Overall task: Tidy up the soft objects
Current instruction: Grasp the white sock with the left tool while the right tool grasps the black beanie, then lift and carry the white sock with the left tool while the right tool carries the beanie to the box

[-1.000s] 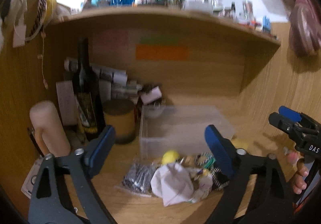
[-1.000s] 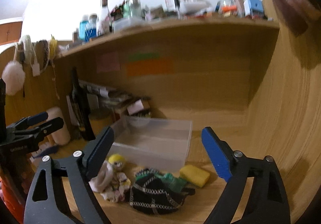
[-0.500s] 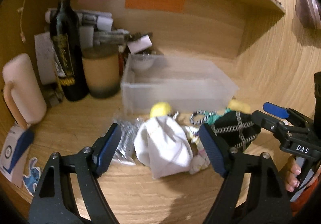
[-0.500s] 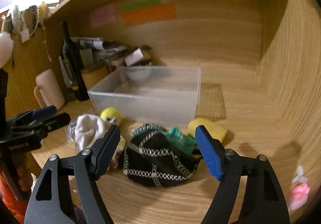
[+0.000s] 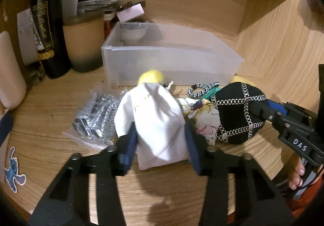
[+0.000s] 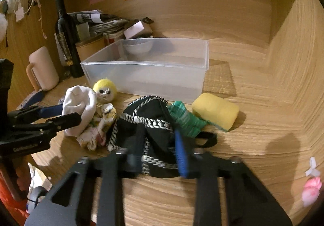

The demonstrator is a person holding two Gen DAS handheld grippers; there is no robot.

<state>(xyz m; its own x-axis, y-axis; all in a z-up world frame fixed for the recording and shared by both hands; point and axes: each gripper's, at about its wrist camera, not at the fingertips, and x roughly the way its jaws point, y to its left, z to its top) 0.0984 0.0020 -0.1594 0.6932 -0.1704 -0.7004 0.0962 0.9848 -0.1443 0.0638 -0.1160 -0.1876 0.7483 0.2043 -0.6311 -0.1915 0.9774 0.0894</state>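
A pile of soft things lies on the wooden desk in front of a clear plastic bin (image 5: pixel 172 60) (image 6: pixel 145 76). My left gripper (image 5: pixel 161 145) has its jaws closed in on both sides of a white cloth pouch (image 5: pixel 154 122) (image 6: pixel 79 108). My right gripper (image 6: pixel 156 155) has its jaws closed in on both sides of a black cap with silver chain trim (image 6: pixel 149 135) (image 5: pixel 237 112). Beside them lie a yellow-headed doll (image 6: pixel 104 90), a printed cloth (image 5: pixel 204 118), a green cloth (image 6: pixel 186 118) and a yellow sponge (image 6: pixel 215 110).
A dark wine bottle (image 5: pixel 45 23), a tan jar (image 5: pixel 84 41) and a cream mug (image 6: pixel 42 68) stand left of the bin. A bag of silver items (image 5: pixel 95 118) lies left of the pouch. Papers and a small bowl (image 5: pixel 132 32) are behind. The desk wall rises on the right.
Both grippers have dropped down and forward onto the pile. The left jaws have narrowed around the white pouch and the right jaws around the black cap.
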